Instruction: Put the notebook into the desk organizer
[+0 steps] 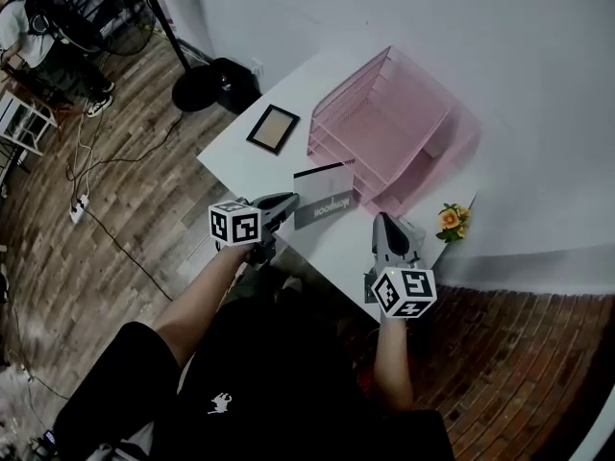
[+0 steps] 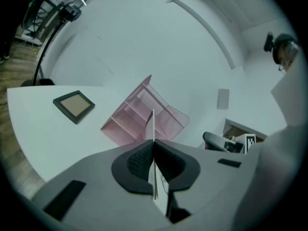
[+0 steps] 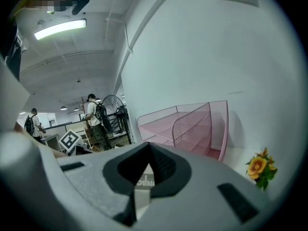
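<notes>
My left gripper (image 1: 291, 200) is shut on the left edge of the notebook (image 1: 324, 195), a white book with a grey printed band, and holds it just in front of the pink mesh desk organizer (image 1: 384, 128). In the left gripper view the notebook (image 2: 153, 124) runs edge-on between the closed jaws of the left gripper (image 2: 153, 146), pointing at the organizer (image 2: 139, 117). My right gripper (image 1: 381, 221) hovers to the right of the notebook, jaws together. In the right gripper view the pads of the right gripper (image 3: 147, 146) meet, and a strip of the notebook (image 3: 144, 181) shows below them.
A dark picture frame (image 1: 273, 128) lies on the white table (image 1: 240, 157) left of the organizer. A small yellow flower (image 1: 454, 221) stands at the table's right corner by the white wall. A black stand base (image 1: 207, 86) sits on the wooden floor.
</notes>
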Demonstrator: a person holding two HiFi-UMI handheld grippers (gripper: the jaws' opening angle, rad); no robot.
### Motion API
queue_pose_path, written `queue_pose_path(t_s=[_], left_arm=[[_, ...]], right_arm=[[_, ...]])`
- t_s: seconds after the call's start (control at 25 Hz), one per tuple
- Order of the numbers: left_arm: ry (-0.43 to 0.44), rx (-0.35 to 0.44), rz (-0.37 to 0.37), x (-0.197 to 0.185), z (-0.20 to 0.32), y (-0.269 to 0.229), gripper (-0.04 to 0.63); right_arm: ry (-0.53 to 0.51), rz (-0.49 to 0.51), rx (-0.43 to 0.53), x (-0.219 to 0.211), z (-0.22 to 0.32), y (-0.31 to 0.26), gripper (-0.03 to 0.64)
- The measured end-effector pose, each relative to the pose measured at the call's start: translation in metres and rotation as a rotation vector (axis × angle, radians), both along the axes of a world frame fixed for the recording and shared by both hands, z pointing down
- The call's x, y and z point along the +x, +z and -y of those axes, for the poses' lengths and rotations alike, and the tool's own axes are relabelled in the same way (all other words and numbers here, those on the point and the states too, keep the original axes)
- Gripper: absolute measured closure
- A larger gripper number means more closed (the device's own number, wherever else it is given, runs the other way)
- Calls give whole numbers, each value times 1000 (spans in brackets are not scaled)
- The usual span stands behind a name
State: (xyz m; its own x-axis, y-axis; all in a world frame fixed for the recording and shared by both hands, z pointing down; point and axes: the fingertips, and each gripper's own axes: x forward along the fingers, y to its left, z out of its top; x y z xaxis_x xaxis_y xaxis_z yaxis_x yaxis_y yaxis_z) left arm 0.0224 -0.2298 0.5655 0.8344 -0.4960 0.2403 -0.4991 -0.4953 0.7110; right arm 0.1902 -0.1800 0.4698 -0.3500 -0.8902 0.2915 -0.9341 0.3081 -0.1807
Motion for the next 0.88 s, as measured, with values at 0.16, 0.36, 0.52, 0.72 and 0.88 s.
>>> queue_pose_path(t_s=[0.16,0.36,0.52,0.72,0.88], left_arm=[[-35,-54,-57,-9,18,6,586],[-83,-88,-66,-15,33,14,586],[-166,-120,-69,-24,44,25,586],[-253,-134,-15,-27,48,41,586],[-320,-147,23,-27,48,51,586]], right_arm=[[16,-5,4,-4,6,-6,615],[23,-10,-26,-12,13,6,615],[5,-18,-43,-23,14,13,615],[1,-24,-52,-29,14,16,615],[3,-28,-71,-31,11,21,615]])
